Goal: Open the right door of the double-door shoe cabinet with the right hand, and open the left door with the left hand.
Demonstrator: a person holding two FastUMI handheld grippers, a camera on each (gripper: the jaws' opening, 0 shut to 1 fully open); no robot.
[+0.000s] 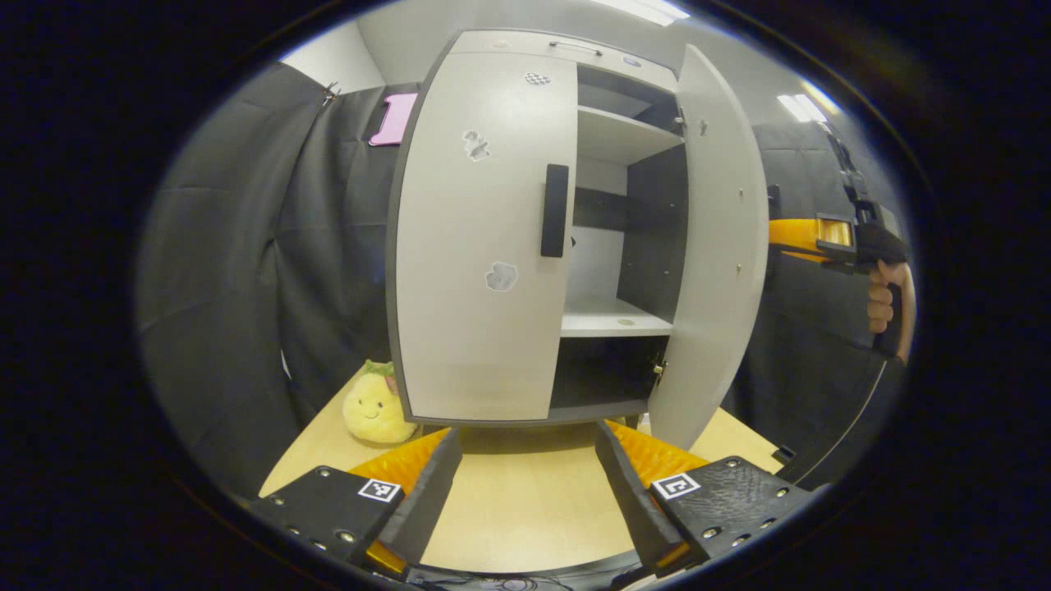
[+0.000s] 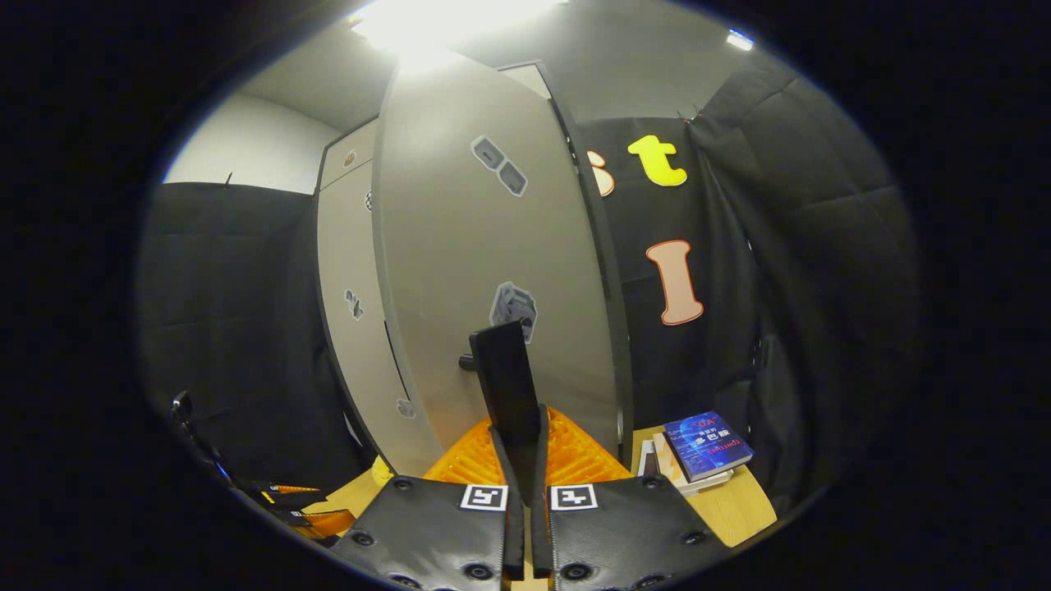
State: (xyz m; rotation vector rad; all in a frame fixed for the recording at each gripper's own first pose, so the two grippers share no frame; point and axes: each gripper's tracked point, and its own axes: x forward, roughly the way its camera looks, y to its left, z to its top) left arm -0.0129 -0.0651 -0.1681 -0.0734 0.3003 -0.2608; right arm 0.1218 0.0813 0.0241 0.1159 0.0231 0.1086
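Shoe cabinet (image 1: 493,246) sat centre frame in the left gripper view, standing on the tabletop (image 1: 517,501). Right door (image 1: 710,246) was swung out wide, edge-on toward the camera, exposing white shelves (image 1: 616,316) and dark inner walls. Left door (image 1: 480,246) was shut or very nearly so, its dark vertical handle (image 1: 555,210) untouched. Left gripper (image 1: 525,476) hovered low centre, fingers spread wide, holding nothing, well short of the cabinet. Yellow plush toy (image 1: 376,406) lay on the tabletop at the cabinet's lower left corner. A hand (image 1: 887,300) on the other gripper's grip showed at the right edge of the frame, beside the open door. In the right gripper view, the right gripper (image 2: 519,447) sat bottom centre, fingers closed down onto the right door's handle (image 2: 505,386), both pressing its sides. That door's face (image 2: 493,271) filled mid-frame, with the left door (image 2: 349,304) behind it to the left. Stack of books (image 2: 702,447) lay on the tabletop lower right.
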